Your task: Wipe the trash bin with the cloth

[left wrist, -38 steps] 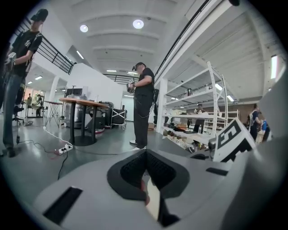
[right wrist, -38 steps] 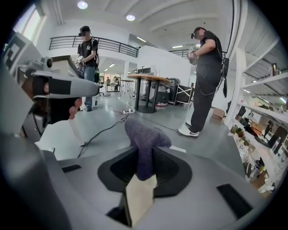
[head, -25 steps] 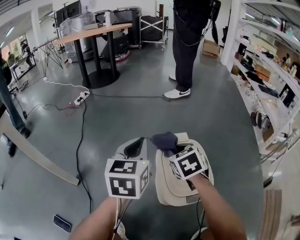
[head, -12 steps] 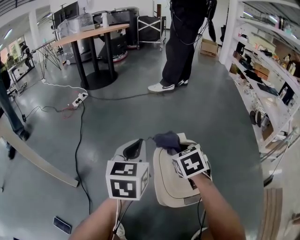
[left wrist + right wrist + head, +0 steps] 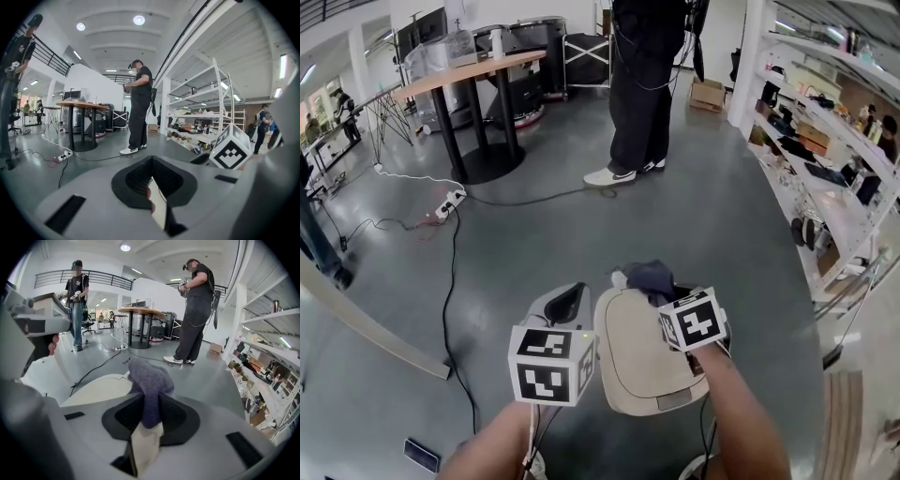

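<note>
The trash bin (image 5: 633, 370), cream-lidded, stands on the grey floor (image 5: 722, 216) directly below the right gripper (image 5: 666, 292). That gripper's fingers are clamped on the dark blue-purple cloth (image 5: 150, 378), which bunches out ahead of their tips at the lid's far edge. The left gripper (image 5: 569, 300) hovers just left of the bin, its fingers clenched together with nothing between them. A person in dark clothes (image 5: 642, 84) stands well beyond both sets of fingers.

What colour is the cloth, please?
The cloth is greyish purple; best seen in right gripper view.
</note>
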`<state>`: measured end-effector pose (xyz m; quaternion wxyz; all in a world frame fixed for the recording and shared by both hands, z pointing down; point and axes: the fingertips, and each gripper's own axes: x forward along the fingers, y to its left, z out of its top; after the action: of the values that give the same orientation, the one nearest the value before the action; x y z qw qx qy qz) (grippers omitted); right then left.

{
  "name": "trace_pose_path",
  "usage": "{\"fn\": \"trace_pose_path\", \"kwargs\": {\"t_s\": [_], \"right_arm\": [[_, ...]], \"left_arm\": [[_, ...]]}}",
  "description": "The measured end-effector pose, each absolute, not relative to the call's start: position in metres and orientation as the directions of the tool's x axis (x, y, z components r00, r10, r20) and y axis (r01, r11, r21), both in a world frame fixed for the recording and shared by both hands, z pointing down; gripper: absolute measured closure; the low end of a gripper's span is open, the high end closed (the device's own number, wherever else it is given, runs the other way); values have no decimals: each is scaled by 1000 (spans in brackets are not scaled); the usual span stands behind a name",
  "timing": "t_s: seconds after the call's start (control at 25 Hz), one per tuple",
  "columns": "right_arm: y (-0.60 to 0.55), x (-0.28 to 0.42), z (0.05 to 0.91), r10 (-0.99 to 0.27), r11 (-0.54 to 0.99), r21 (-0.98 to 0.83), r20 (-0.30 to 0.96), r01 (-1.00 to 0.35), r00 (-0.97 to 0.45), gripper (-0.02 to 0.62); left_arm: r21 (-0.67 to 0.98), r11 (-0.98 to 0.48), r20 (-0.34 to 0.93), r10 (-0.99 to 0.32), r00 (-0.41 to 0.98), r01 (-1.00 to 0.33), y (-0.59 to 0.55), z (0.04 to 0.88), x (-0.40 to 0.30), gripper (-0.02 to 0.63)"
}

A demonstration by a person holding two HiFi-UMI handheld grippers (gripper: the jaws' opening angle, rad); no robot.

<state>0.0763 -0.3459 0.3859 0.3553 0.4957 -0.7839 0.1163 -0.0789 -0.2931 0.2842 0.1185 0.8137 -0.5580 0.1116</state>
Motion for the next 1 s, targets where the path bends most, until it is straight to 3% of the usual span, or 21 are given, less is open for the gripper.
{"fn": "trace_pose_path", "kwargs": {"t_s": [0.48, 0.72, 1.0], "right_arm": [[-344, 96, 376, -742, 464, 238, 630, -853, -228, 509], [-317, 46, 345, -746, 539, 207, 568, -816, -348, 509], [-278, -12, 363, -665, 650, 206, 620, -731, -417, 509]], "left_arm": [[70, -367, 328, -870, 369, -928, -292, 287, -68, 606], [88, -359, 322, -873, 367, -929, -289, 281, -71, 606], [29, -314, 356, -884, 303, -949, -280, 288, -90, 606]]}}
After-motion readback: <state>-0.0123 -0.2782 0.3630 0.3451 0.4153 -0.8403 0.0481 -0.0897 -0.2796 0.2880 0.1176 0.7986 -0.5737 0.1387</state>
